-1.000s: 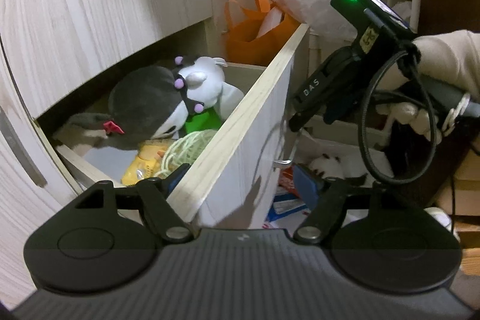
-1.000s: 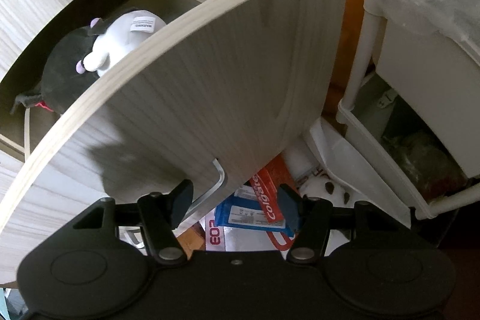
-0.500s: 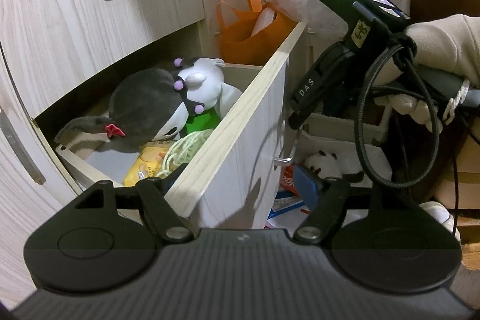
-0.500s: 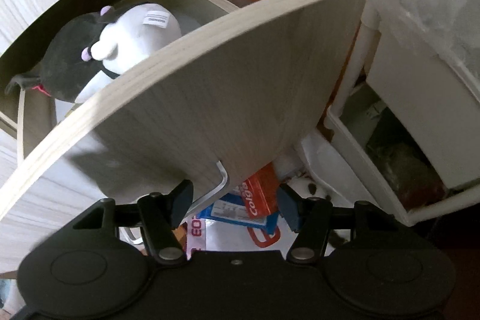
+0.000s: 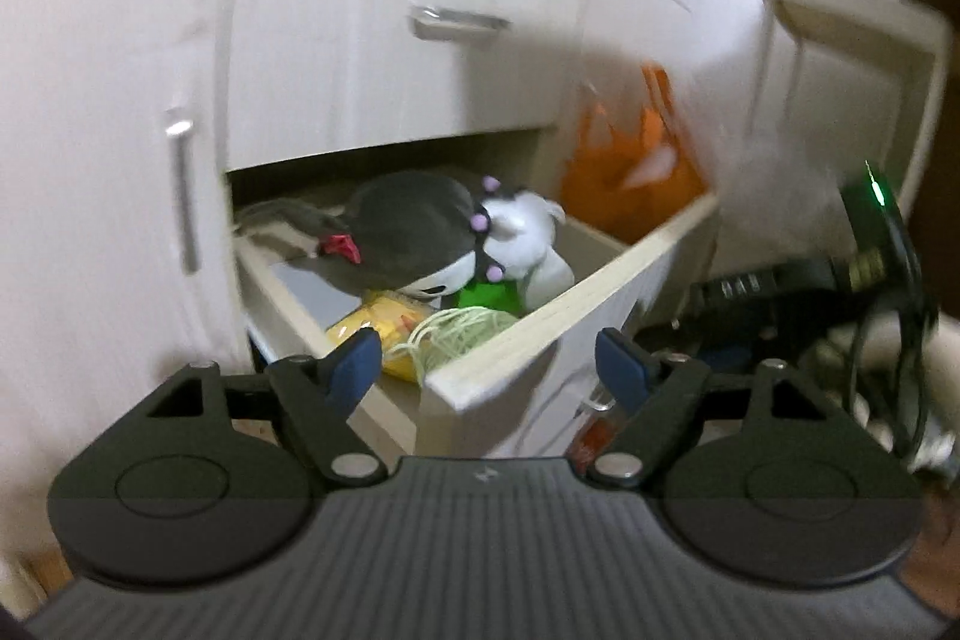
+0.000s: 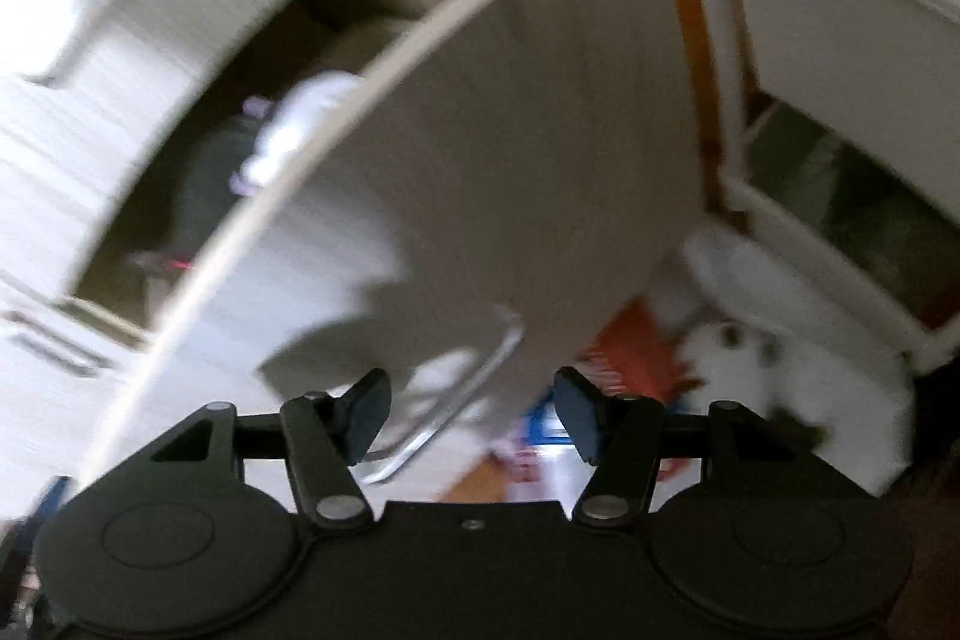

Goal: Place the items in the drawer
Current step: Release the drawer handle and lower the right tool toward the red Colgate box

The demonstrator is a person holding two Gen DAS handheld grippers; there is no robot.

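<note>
Drawer (image 5: 576,280) is pulled open, already holding a plush (image 5: 420,232), yellow pack (image 5: 384,322) and mesh bag (image 5: 462,334). Both claws spread and empty: left gripper (image 5: 489,358) facing the drawer's corner, right gripper (image 6: 471,409) by its handle (image 6: 462,394); next looks like fetching another floor item or pushing it shut

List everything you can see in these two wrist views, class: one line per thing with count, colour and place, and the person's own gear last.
Drawer: one, pale wood, pulled open below a shut drawer.
Drawer handle: one, silver, on the open drawer's front.
Plush toy: one, dark grey and white with purple studs, lying in the drawer.
Yellow packet: one, in the drawer near its front.
Mesh bundle: one, pale green, beside the packet.
Orange bag: one, behind the drawer's far corner.
White toy: one, blurred, on the floor at right.
Left gripper: one, black with blue pads, open, empty.
Right gripper: one, black, open, empty, by the handle.
</note>
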